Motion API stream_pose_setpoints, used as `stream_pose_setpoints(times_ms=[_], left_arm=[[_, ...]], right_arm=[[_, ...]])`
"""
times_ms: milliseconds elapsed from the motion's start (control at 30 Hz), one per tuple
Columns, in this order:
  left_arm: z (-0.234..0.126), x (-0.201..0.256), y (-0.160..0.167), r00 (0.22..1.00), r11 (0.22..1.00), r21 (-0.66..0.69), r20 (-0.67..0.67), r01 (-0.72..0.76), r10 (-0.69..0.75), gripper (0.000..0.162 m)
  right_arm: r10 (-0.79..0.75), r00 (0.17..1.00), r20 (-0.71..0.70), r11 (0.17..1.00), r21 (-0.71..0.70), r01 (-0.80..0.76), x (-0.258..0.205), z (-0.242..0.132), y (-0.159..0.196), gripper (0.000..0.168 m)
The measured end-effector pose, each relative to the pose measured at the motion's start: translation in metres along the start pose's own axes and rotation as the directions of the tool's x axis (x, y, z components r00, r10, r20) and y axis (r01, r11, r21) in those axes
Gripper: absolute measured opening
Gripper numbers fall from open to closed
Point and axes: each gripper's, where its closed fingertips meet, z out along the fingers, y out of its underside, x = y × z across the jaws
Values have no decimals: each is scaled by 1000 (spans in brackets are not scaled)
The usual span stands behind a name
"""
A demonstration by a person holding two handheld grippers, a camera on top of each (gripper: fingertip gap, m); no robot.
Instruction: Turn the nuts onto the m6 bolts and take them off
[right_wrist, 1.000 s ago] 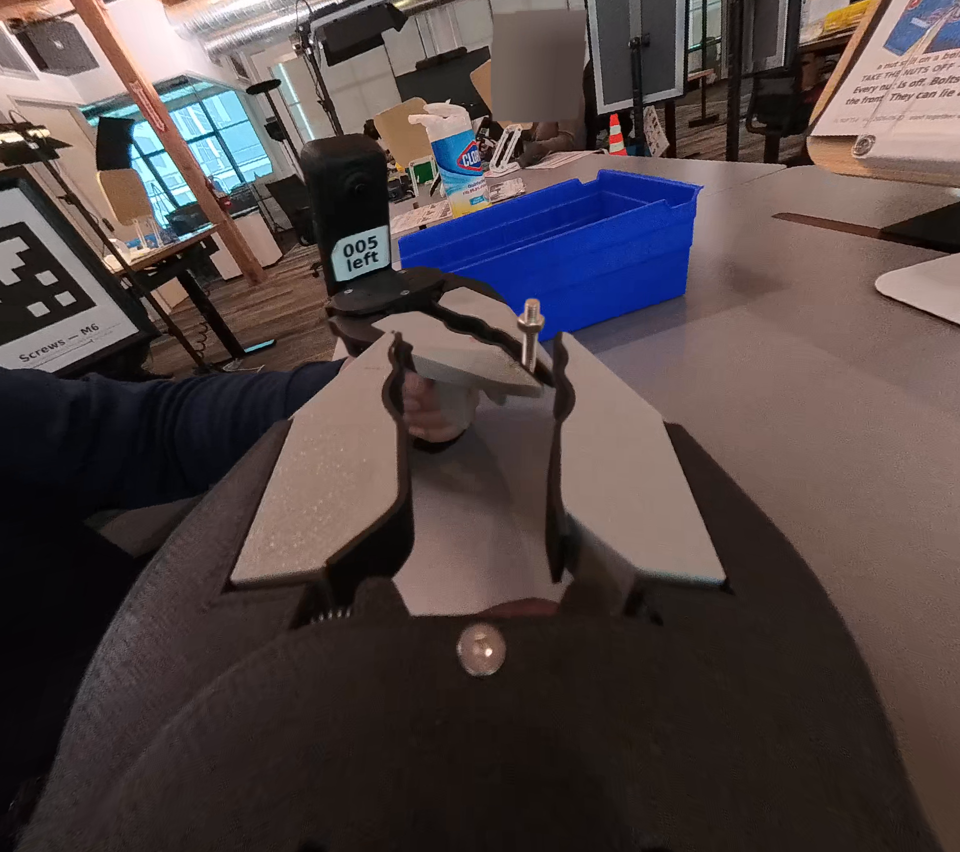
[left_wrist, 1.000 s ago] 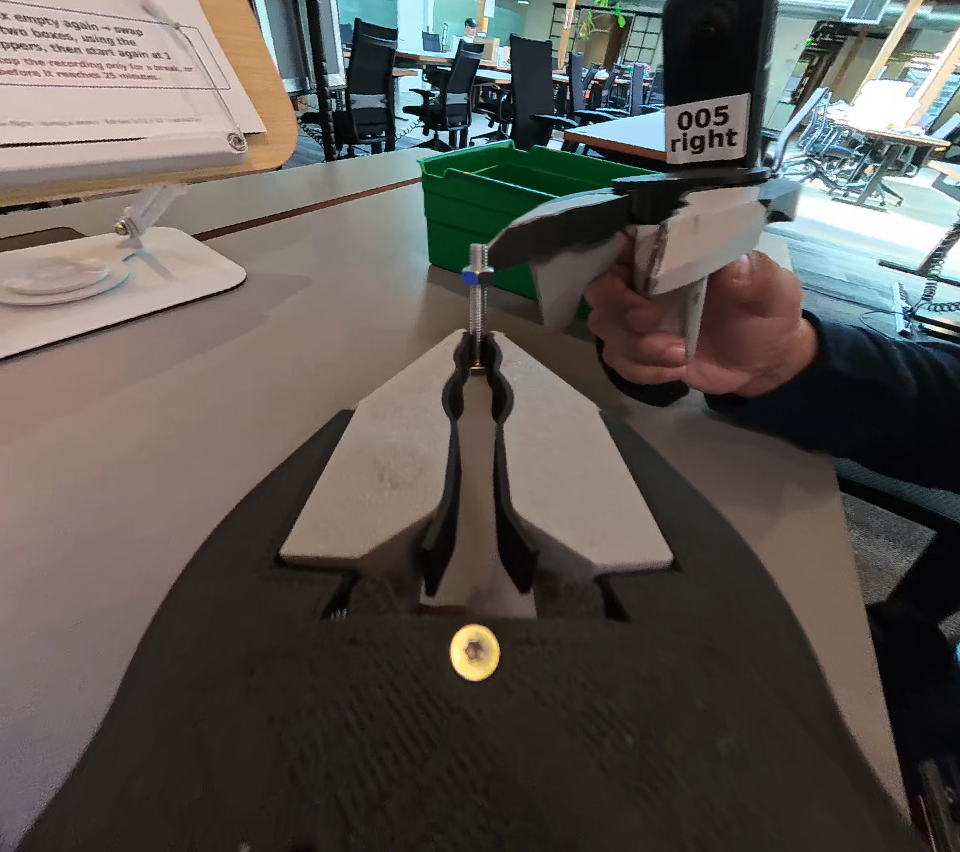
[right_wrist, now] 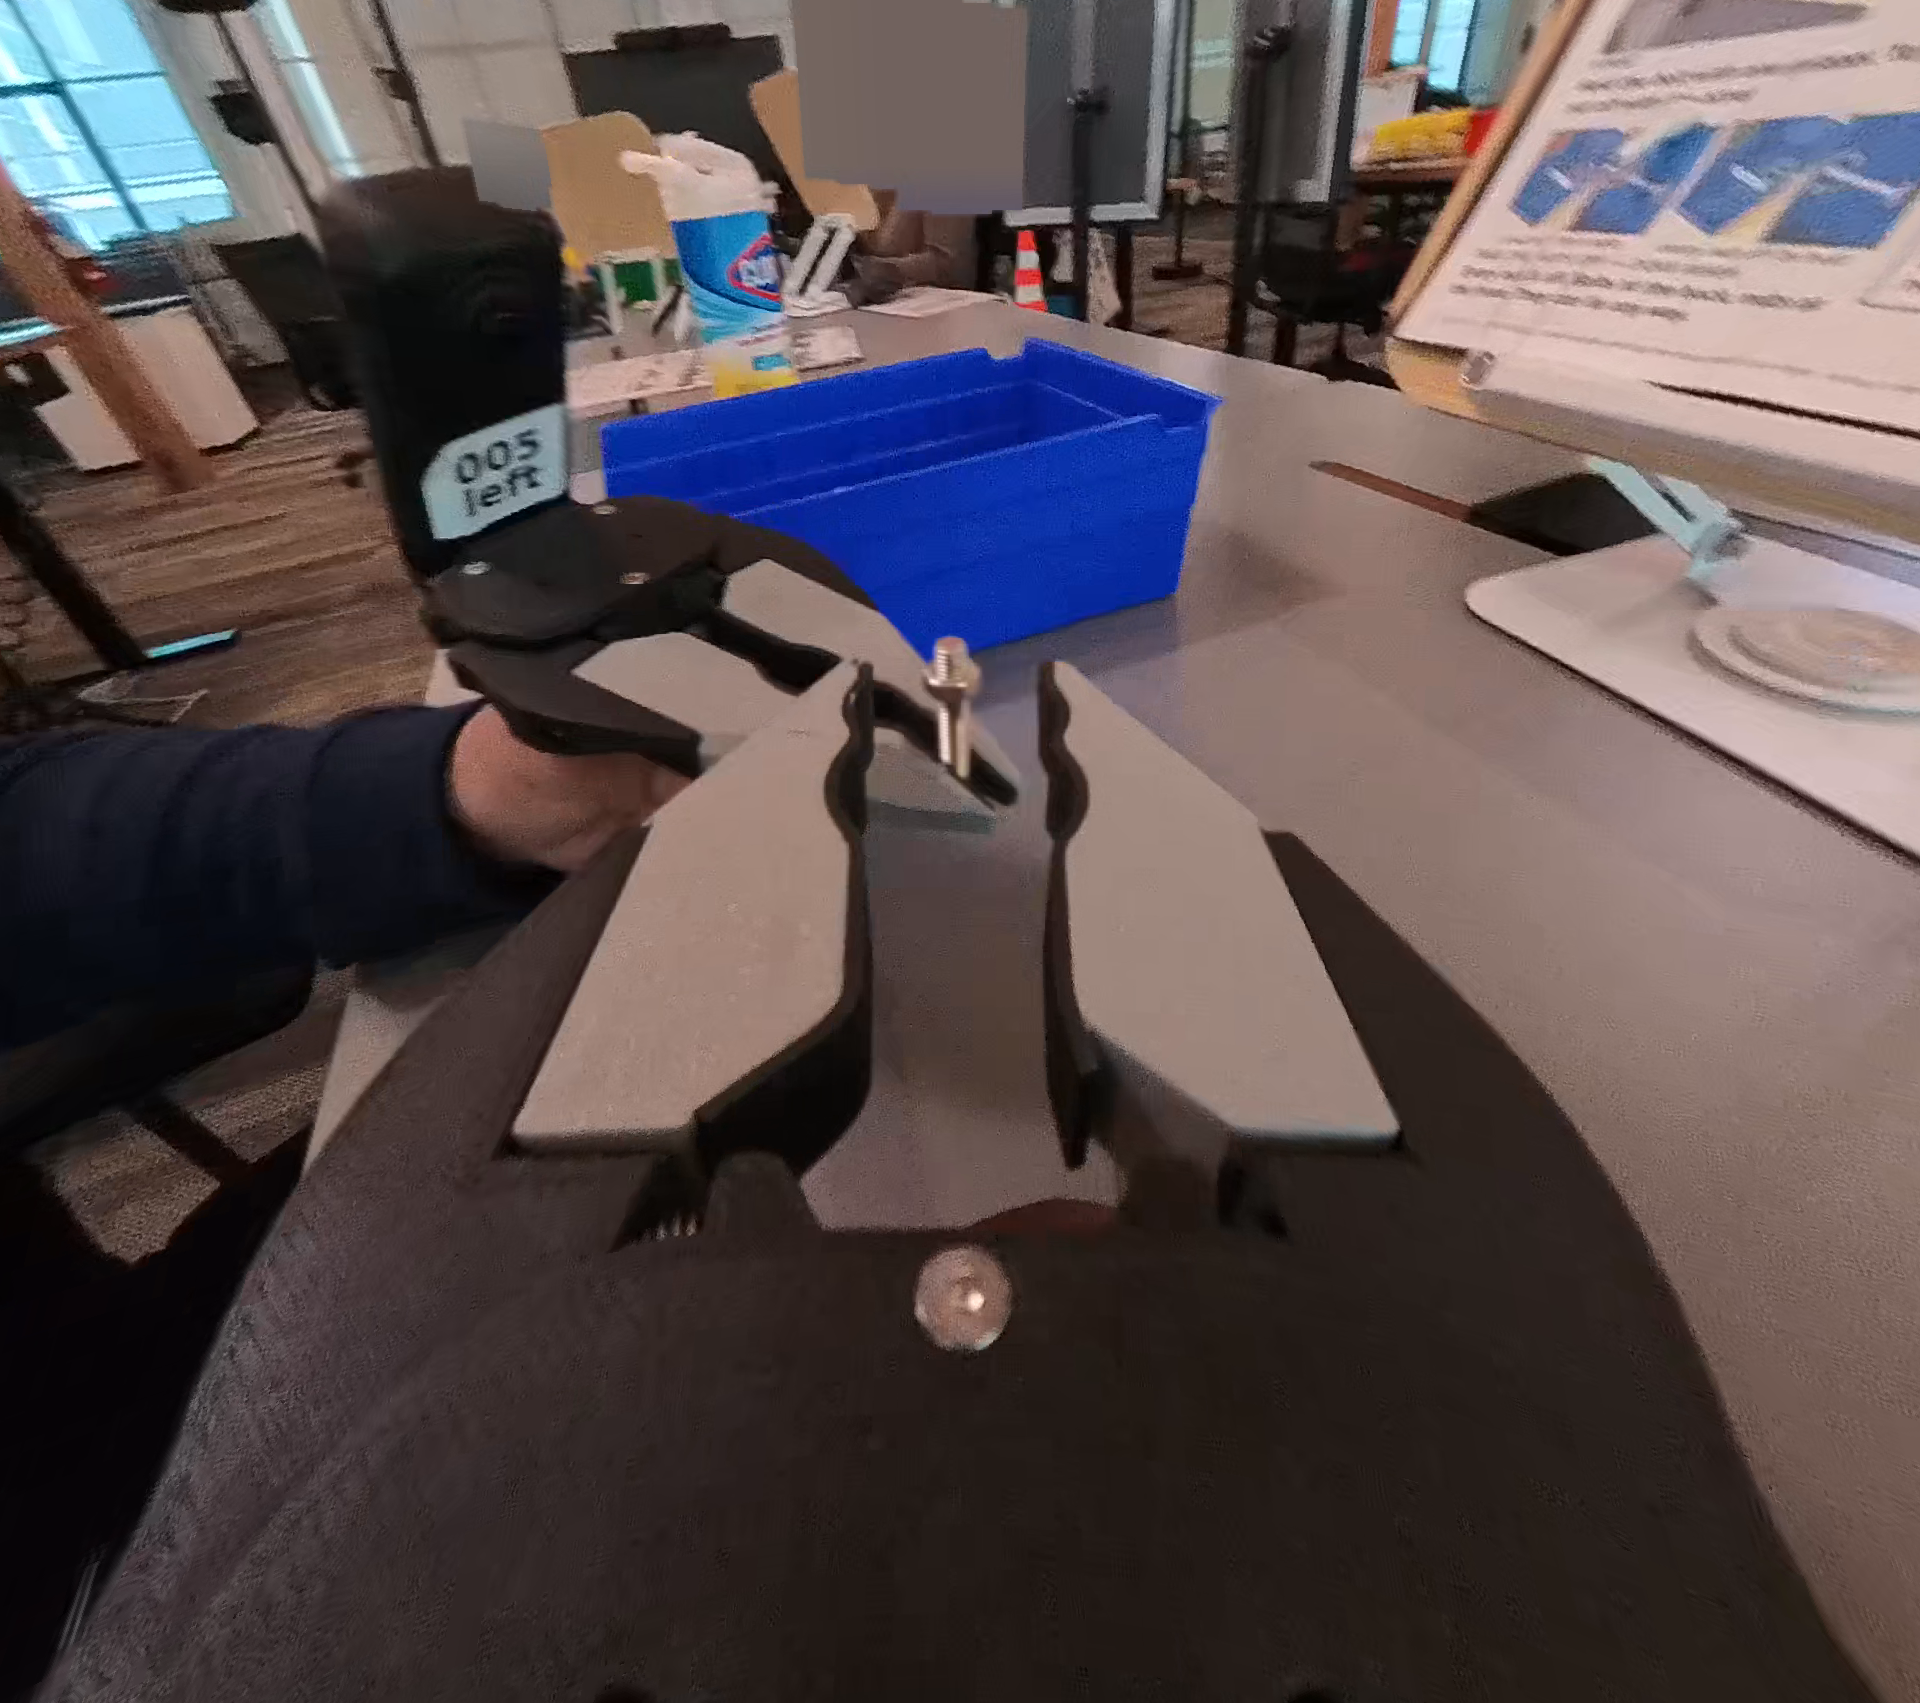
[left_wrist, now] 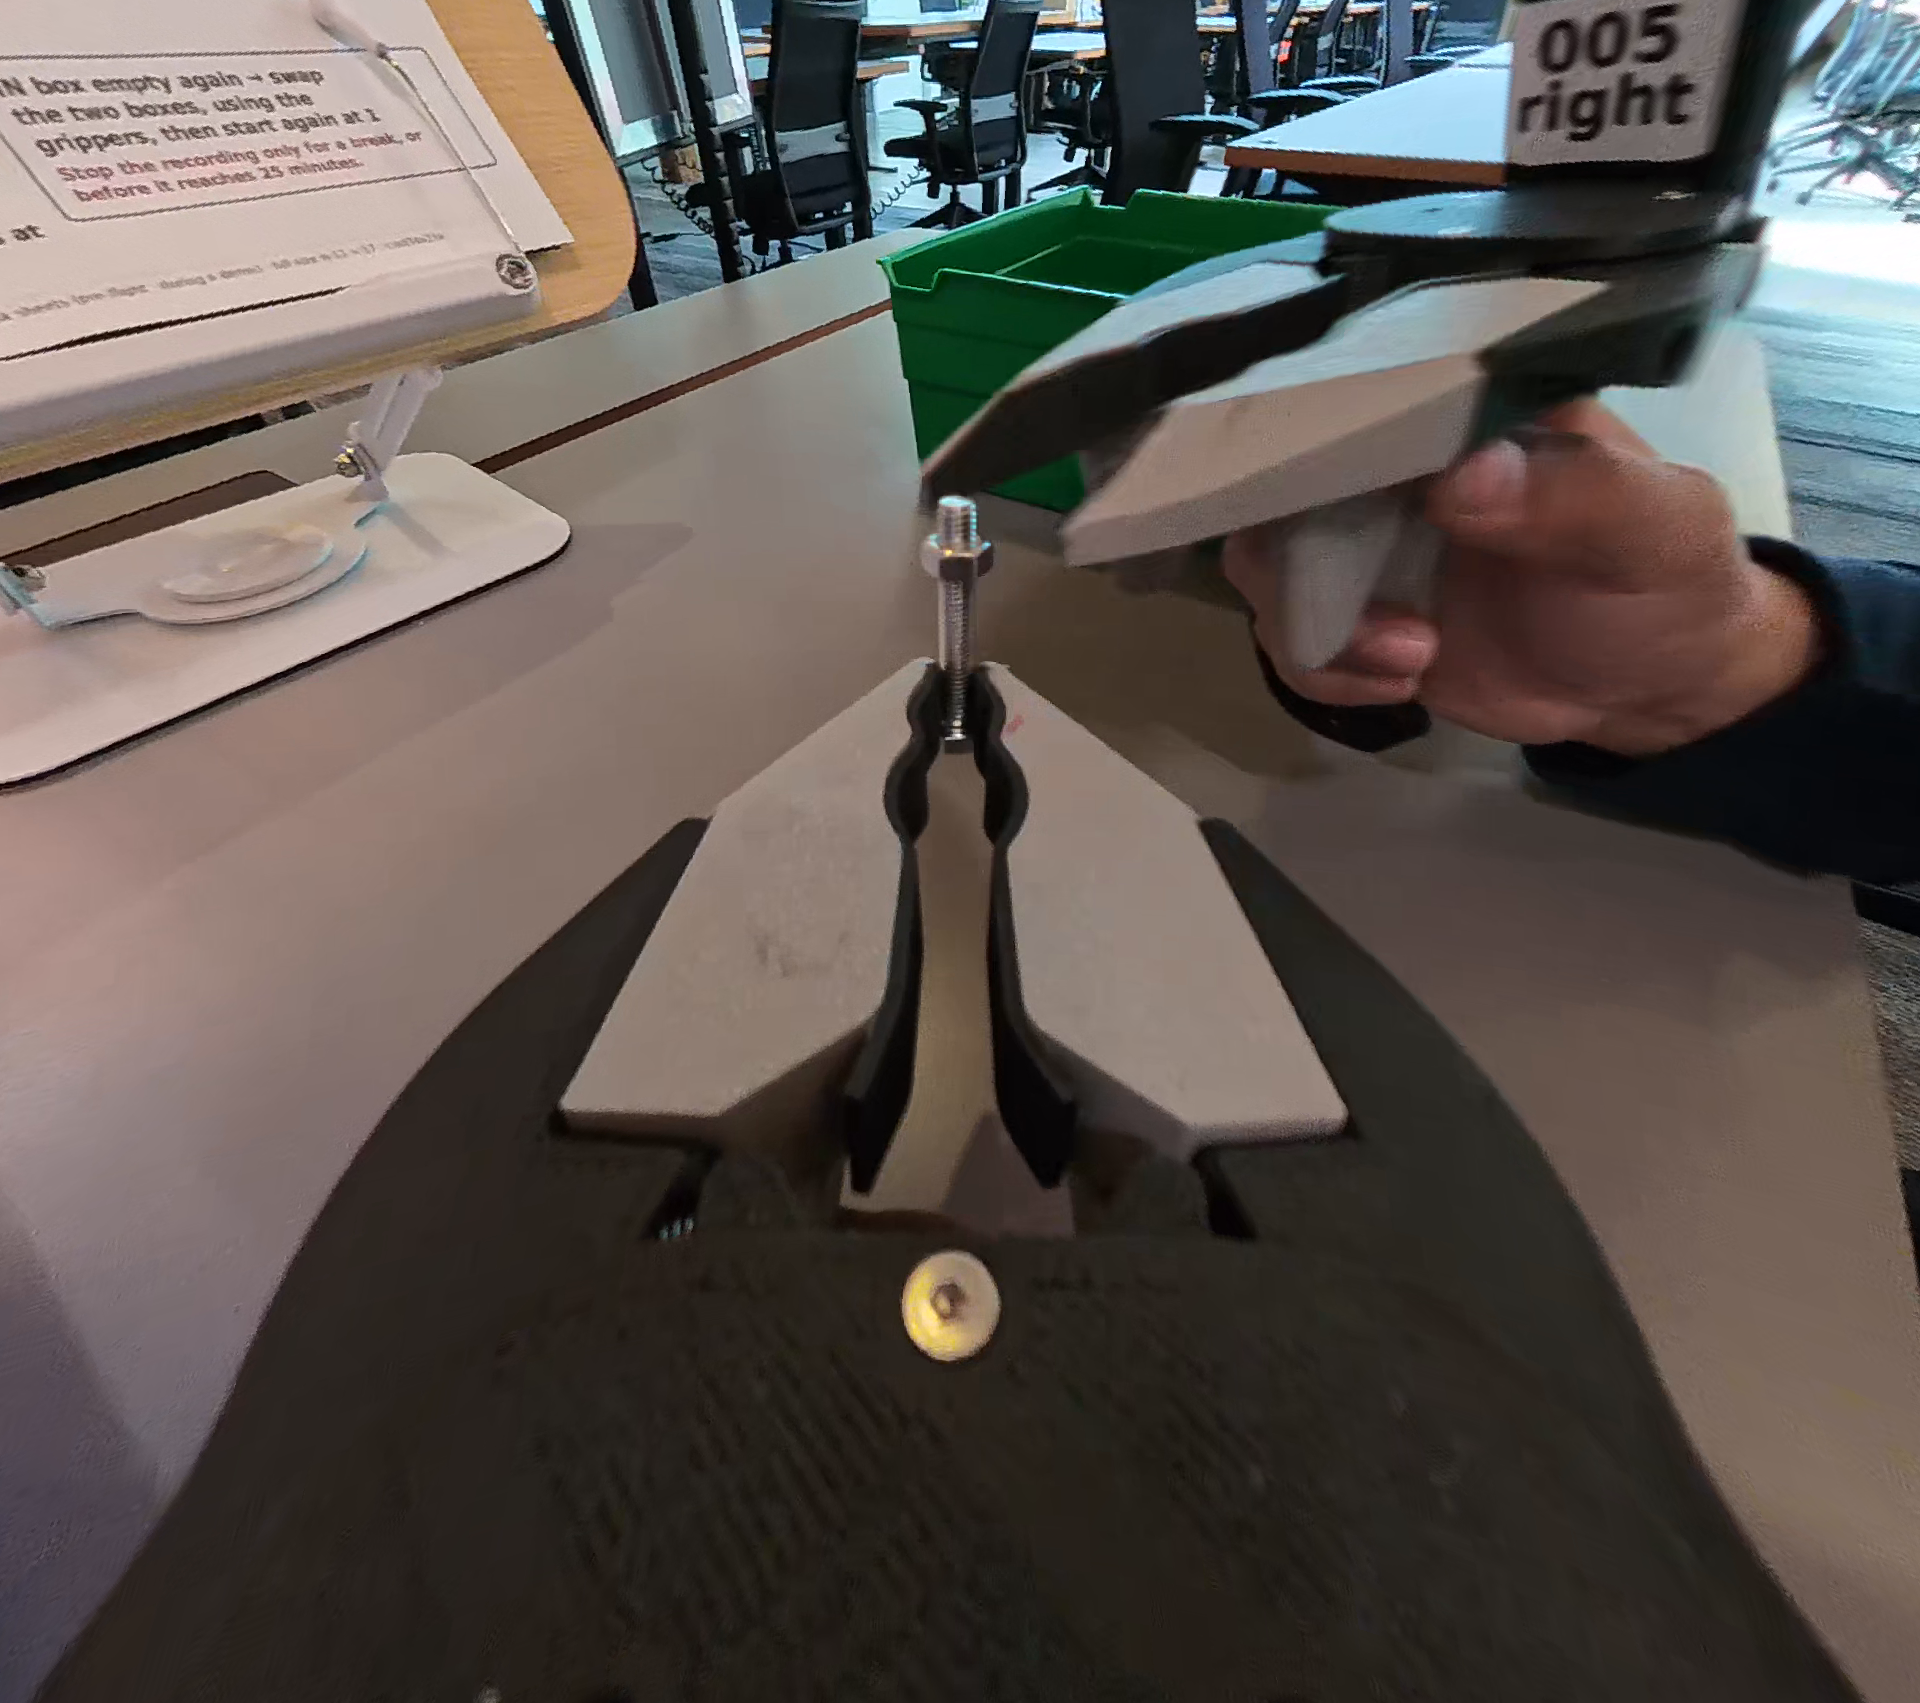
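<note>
The left gripper point(left_wrist: 954, 723) clamps the bolt point(left_wrist: 953, 614) upright at its lower end. The nut point(left_wrist: 955, 556), small, rigid and slippery, sits near the top; grip its flats. The right gripper point(right_wrist: 951, 718) stands wide, empty.

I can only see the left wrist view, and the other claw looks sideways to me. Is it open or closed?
Observer: Open. The right wrist view shows the right claw with a clear gap between its fingers and nothing held.
Operator: Is there another box besides my green box?
Observer: Yes, a blue box sits on the table behind the bolt.
Operator: What's past that?
Observer: A tub of wipes stands beyond the blue box.
</note>
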Motion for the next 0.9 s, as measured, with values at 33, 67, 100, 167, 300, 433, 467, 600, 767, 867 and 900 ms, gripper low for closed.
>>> stream_pose_setpoints(times_ms=[33, 67, 100, 167, 300, 433, 467, 600, 767, 867, 900], left_arm=[[1, 2, 1, 1000, 1000, -5, -6, -9, 9, 2], [2, 4, 3, 1000, 1000, -15, -12, -22, 22, 2], [4, 8, 5, 999, 999, -26, -23, -36, 35, 2], [7, 15, 8, 997, 997, -40, -46, -60, 59, 3], [10, 17, 14, 996, 995, -67, -48, -74, 71, 3], [10, 17, 13, 997, 997, -51, -51, -54, 52, 3], [10, 17, 14, 997, 997, -51, -47, -59, 57, 3], [11, 18, 14, 997, 997, -51, -45, -63, 61, 7], [10, 21, 12, 995, 997, -35, -76, -68, 65, 3], [10, 21, 12, 994, 996, -38, -70, -82, 79, 3], [10, 22, 13, 994, 995, -40, -64, -96, 94, 3]], right_arm=[[26, 1000, -14, 999, -19, -26, 5, 1, 4, 31], [52, 999, 12, 998, -33, -52, 3, 3, 7, 32], [72, 997, 35, 997, -44, -70, 1, 6, 10, 30], [66, 997, 38, 996, -65, -64, -1, 10, 15, 14], [70, 997, 38, 992, -105, -65, -1, 12, 22, 7], [121, 991, 51, 989, -97, -115, 1, 11, 21, 6], [125, 991, 54, 988, -101, -119, 1, 10, 22, 6], [112, 992, 63, 988, -112, -104, -2, 13, 23, 6], [100, 991, 88, 991, -98, -91, -7, 10, 20, 6], [81, 991, 103, 993, -99, -71, -12, 10, 20, 7], [81, 991, 110, 992, -103, -70, -14, 11, 20, 7]])
